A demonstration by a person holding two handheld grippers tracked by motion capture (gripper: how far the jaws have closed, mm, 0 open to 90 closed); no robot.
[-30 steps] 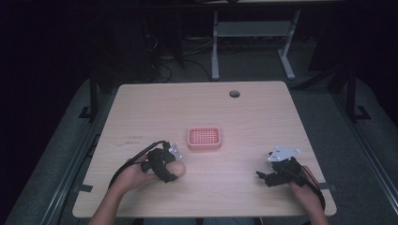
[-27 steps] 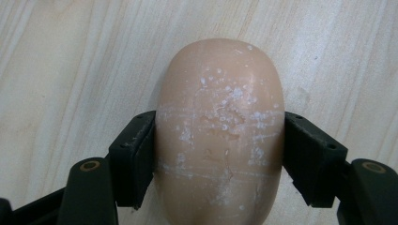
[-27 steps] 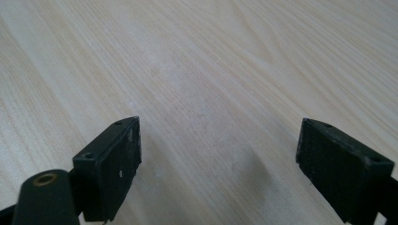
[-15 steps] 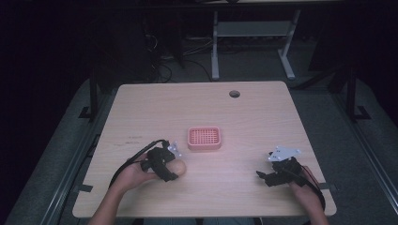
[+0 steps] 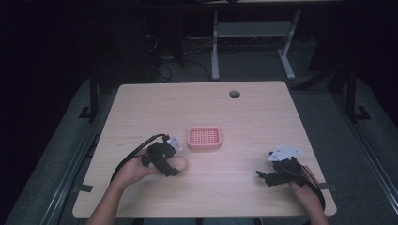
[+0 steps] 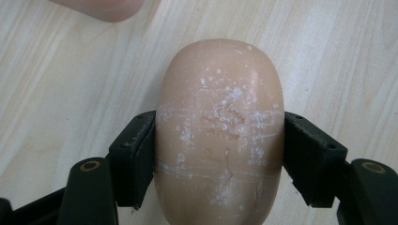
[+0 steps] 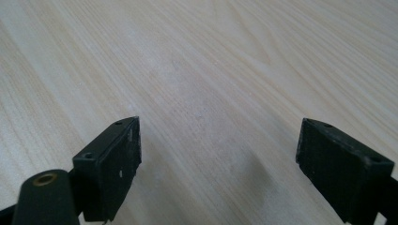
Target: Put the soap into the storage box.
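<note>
The left tongs (image 6: pixel 219 154) pinch one smooth, tan, oval bar of soap (image 6: pixel 219 131), a black jaw pressed flat against each long side of it. White scuffs and fine scratches mark the top of the bar, which lies against the pale wooden counter (image 5: pixel 263 117). In the high view the left tongs (image 5: pixel 162 157) and the bar of soap (image 5: pixel 178 163) sit at the front left part of the counter, just beside and nearer the person than one pink, rectangular, slotted plastic soap dish (image 5: pixel 204 138), without touching it. The dish lies near the middle of the counter.

The right tongs (image 7: pixel 218 154) are spread wide with nothing between the jaws, only bare wood grain below them. In the high view the right tongs (image 5: pixel 277 171) are near the front right corner, close to the front edge and well apart from the dish.

The back half of the counter is open wood apart from one round dark cable hole (image 5: pixel 234 93) near the far edge. Open wood also lies between the two tongs.
</note>
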